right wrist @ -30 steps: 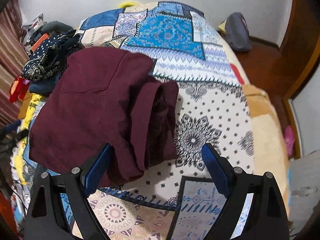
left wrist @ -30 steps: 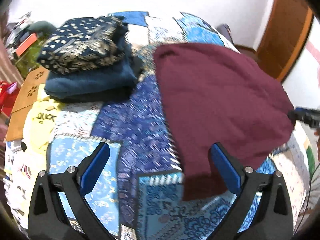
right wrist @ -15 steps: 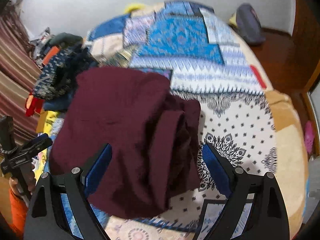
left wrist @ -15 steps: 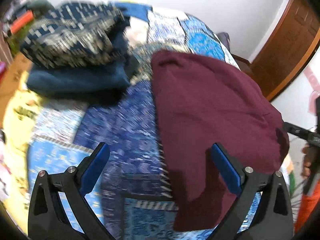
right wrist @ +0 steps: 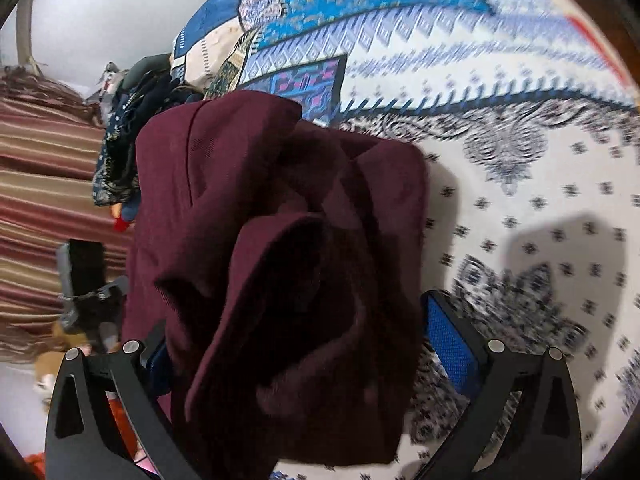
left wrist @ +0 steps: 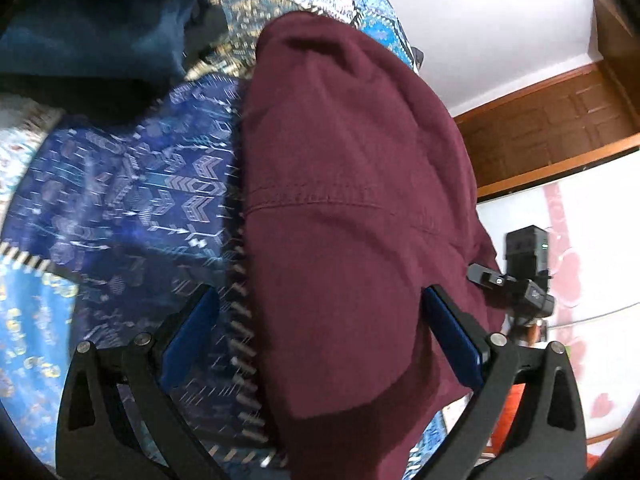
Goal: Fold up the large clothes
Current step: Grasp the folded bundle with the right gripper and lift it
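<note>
A folded maroon garment [left wrist: 352,216] lies on the patterned bedspread [left wrist: 132,200]. My left gripper [left wrist: 320,340] is open, its jaws wide on either side of the garment's near left edge. In the right wrist view the garment [right wrist: 280,240] shows its bunched, layered folds. My right gripper [right wrist: 296,340] is open, with the folded end between its jaws; the cloth hides most of its left finger. The right gripper shows in the left wrist view [left wrist: 516,284] at the garment's right side.
A stack of folded blue and patterned clothes [left wrist: 96,20] sits at the far left of the bed, also in the right wrist view [right wrist: 120,152]. A wooden door [left wrist: 560,120] and white wall stand to the right. A striped curtain [right wrist: 48,200] hangs on the left.
Both grippers have moved in low and close to the maroon garment, so that it now lies between their open jaws. The garment itself has kept its place on the bed.
</note>
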